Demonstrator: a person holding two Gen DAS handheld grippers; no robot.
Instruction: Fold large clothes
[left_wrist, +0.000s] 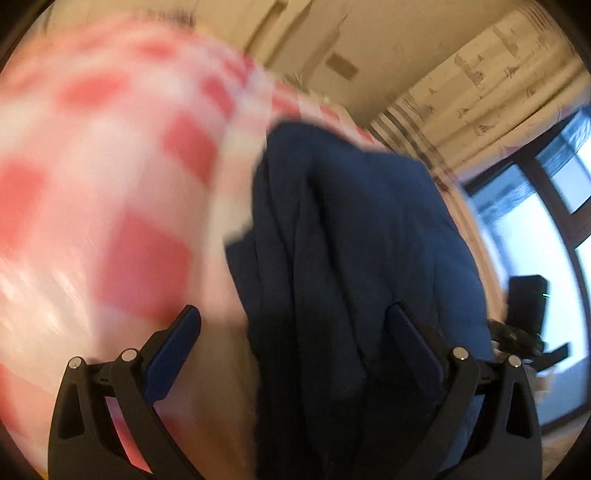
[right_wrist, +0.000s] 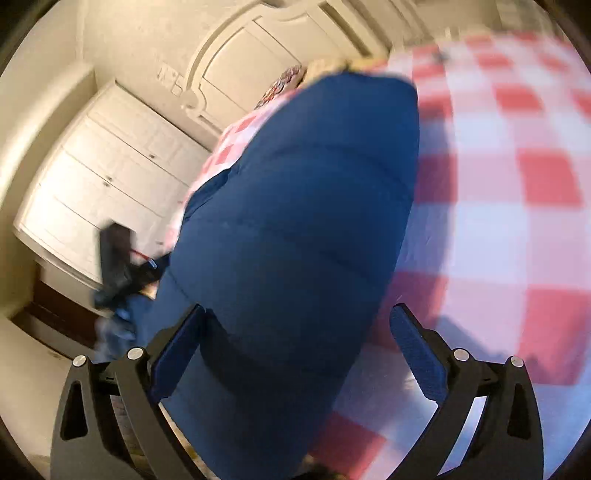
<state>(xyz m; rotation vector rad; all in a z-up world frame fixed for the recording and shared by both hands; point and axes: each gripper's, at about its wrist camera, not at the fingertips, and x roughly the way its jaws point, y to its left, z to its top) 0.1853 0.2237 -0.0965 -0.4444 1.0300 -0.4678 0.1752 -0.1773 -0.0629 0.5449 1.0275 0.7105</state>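
Just navy garment on checked cloth

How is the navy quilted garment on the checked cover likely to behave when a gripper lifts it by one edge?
The navy quilted garment looks puffy, with stitched channels, so probably light for its bulk. It lies in soft folds, so it would likely droop and unfold. Its smooth shell may slide on the checked cover.

Cream panelled wardrobe, patterned curtain, bright, blurred window.
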